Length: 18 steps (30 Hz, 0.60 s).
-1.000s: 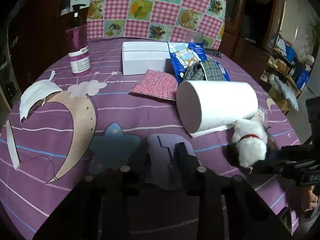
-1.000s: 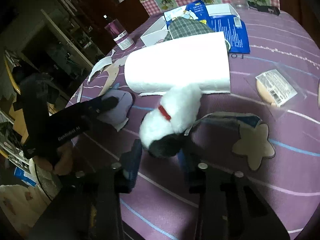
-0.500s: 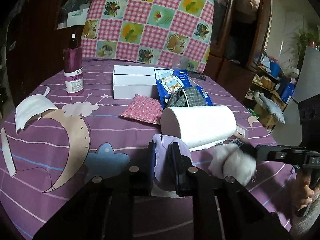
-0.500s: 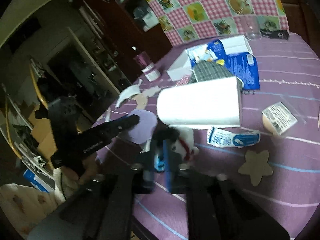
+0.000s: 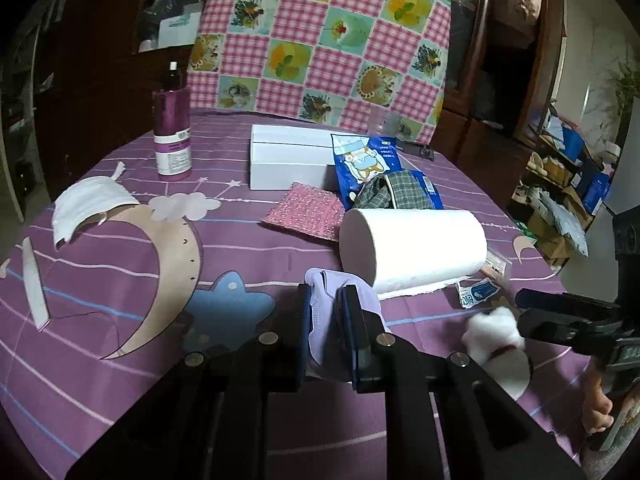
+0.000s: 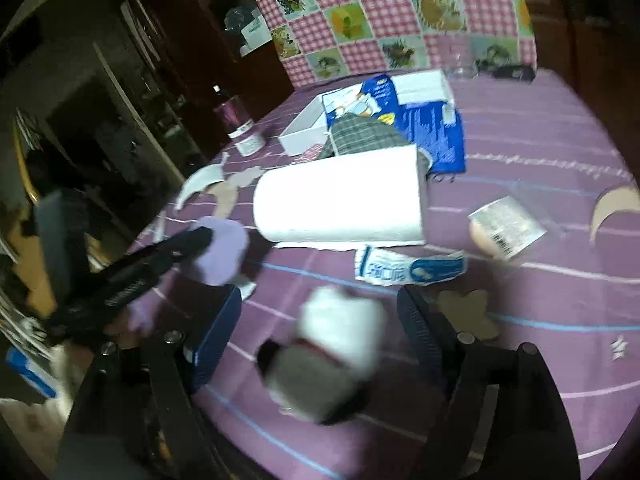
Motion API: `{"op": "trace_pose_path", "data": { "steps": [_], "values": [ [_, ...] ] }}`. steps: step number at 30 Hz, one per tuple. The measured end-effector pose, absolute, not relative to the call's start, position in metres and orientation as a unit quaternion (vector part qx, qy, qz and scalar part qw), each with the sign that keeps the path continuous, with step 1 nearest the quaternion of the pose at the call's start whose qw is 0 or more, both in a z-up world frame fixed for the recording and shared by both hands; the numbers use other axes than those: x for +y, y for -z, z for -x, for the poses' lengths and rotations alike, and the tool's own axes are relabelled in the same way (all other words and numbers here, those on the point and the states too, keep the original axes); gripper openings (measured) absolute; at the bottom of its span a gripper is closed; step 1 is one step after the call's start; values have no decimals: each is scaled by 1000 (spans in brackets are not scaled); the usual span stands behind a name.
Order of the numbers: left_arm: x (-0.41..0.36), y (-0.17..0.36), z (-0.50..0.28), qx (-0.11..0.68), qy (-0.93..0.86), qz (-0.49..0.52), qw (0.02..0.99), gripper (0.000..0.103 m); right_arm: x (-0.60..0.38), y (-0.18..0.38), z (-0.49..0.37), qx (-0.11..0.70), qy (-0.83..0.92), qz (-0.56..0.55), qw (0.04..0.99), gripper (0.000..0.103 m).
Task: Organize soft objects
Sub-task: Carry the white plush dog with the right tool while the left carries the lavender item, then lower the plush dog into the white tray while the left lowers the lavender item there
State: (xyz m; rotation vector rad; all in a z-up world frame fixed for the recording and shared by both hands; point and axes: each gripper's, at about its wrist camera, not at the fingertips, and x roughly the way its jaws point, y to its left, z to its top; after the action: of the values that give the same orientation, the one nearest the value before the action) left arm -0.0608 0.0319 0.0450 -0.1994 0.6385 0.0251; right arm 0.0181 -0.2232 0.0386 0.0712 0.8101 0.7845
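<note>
My left gripper (image 5: 328,312) is shut on a lilac soft cloth (image 5: 324,320) and holds it just above the purple tablecloth (image 5: 120,280). The right wrist view shows the same left gripper (image 6: 200,238) and its lilac cloth (image 6: 222,250) at the left. My right gripper (image 6: 320,320) has its jaws opening wide. A small white plush toy (image 6: 340,332) with a red collar sits blurred between the spread fingers (image 6: 216,332), and neither pad presses on it. In the left wrist view the plush toy (image 5: 494,330) lies at the tips of the right gripper (image 5: 524,314).
A big white paper roll (image 5: 416,248) lies on its side mid-table. Behind it are a plaid cloth (image 5: 396,194), a blue packet (image 5: 364,160), a pink textured cloth (image 5: 308,212), a white box (image 5: 288,156) and a purple bottle (image 5: 172,132). A white face mask (image 5: 88,208) lies at the left.
The left gripper closed on the lilac cloth and raised it. The right gripper clamped the plush toy, lifted it, then sprang open, leaving the toy loose between its jaws.
</note>
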Motion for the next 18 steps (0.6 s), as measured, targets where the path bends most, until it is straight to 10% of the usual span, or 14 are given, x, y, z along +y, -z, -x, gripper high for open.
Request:
{"op": "trace_pose_path", "data": {
  "steps": [7, 11, 18],
  "values": [
    [37, -47, 67, 321, -50, 103, 940, 14, -201, -23, -9, 412, -363, 61, 834, 81],
    [37, -47, 70, 321, -57, 108, 939, 14, -195, -10, -15, 437, -363, 70, 820, 43],
    [33, -56, 72, 318, -59, 94, 941, 14, -214, -19, -19, 436, -356, 21, 827, 39]
  ]
}}
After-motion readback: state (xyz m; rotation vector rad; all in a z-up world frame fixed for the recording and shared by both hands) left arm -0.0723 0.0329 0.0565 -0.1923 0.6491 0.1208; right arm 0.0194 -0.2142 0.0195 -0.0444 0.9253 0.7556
